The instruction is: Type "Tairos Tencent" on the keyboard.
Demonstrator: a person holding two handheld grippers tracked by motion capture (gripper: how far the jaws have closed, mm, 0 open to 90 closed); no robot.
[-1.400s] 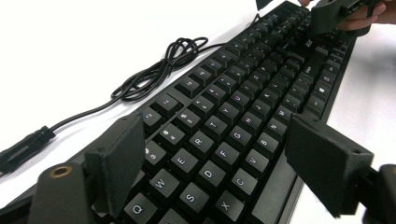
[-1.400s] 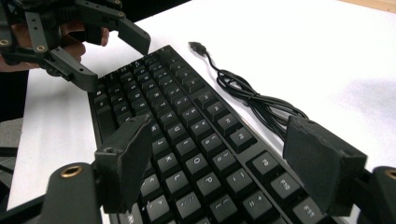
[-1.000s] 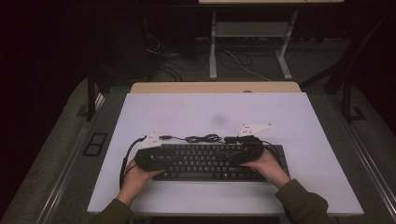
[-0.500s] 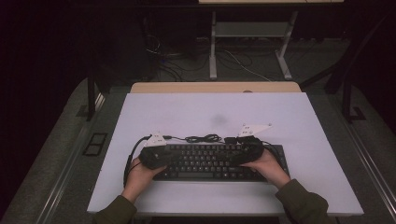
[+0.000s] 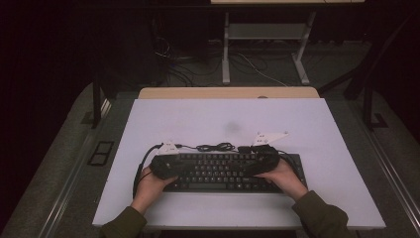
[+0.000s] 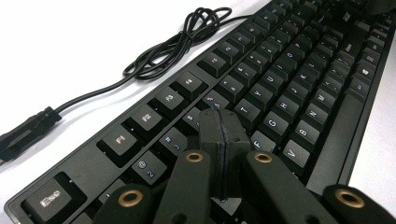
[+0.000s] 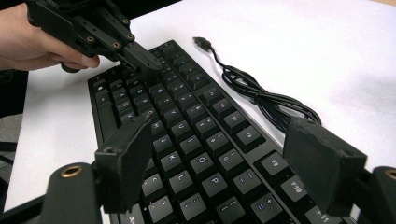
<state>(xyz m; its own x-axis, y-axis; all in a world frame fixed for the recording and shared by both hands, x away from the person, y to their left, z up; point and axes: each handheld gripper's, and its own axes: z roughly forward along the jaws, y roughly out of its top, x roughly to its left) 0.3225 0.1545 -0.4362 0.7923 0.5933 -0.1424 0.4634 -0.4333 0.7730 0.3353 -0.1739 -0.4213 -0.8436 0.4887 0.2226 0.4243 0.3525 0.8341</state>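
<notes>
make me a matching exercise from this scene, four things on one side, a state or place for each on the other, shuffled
Things:
1. left gripper
2. right gripper
3. black keyboard
4. black coiled cable

States or places:
A. fingers wide apart over the keys
B. bundled on the white table behind the keys
C. fingers pressed together, tip at the keys
D. lying flat between both hands

Pairs: 1-C, 2-A, 3-D, 4-B
</notes>
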